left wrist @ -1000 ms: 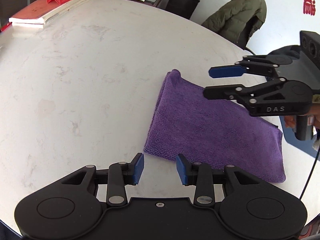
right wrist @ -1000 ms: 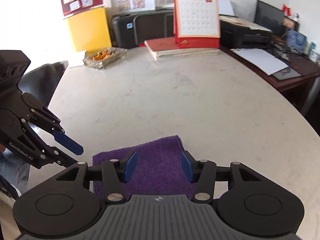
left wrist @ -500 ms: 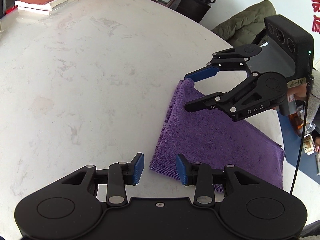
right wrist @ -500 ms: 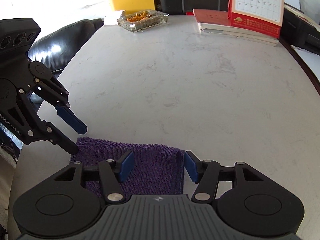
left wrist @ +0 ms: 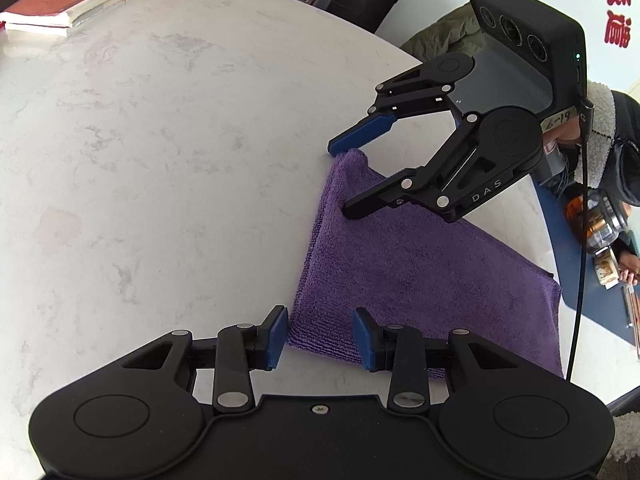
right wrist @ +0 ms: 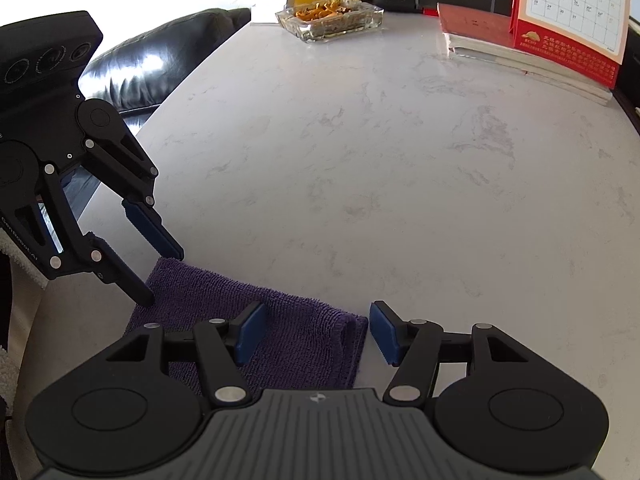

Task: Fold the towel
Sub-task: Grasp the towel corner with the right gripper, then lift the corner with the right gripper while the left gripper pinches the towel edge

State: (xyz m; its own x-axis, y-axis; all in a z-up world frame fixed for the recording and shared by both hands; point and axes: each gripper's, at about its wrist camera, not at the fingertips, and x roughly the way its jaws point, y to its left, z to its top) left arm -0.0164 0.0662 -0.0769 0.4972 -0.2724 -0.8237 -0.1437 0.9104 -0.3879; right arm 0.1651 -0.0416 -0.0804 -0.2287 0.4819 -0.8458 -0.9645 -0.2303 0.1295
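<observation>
A purple towel [left wrist: 420,264], folded over, lies flat on the white marble table [left wrist: 160,140]. My left gripper [left wrist: 320,334] is open at the towel's near left corner, which lies between its blue pads [left wrist: 278,332] without being pinched. My right gripper [left wrist: 344,180] is open over the far left corner, one fingertip beyond the edge and the other on the cloth. In the right wrist view my right gripper [right wrist: 316,330] straddles the towel's [right wrist: 280,320] rolled edge, with the pads apart from it. My left gripper [right wrist: 160,278] stands at the other corner.
A red desk calendar [right wrist: 568,20] on stacked books [right wrist: 500,48] and a glass dish of peels [right wrist: 328,18] stand at the table's far side. A black leather seat [right wrist: 160,68] lies past the left edge. A person's sleeve [left wrist: 616,148] is at the right.
My right gripper swung from over the towel's middle to its far left corner, dropped lower, rolled, and its jaws spread wider. My left gripper edged onto the near corner.
</observation>
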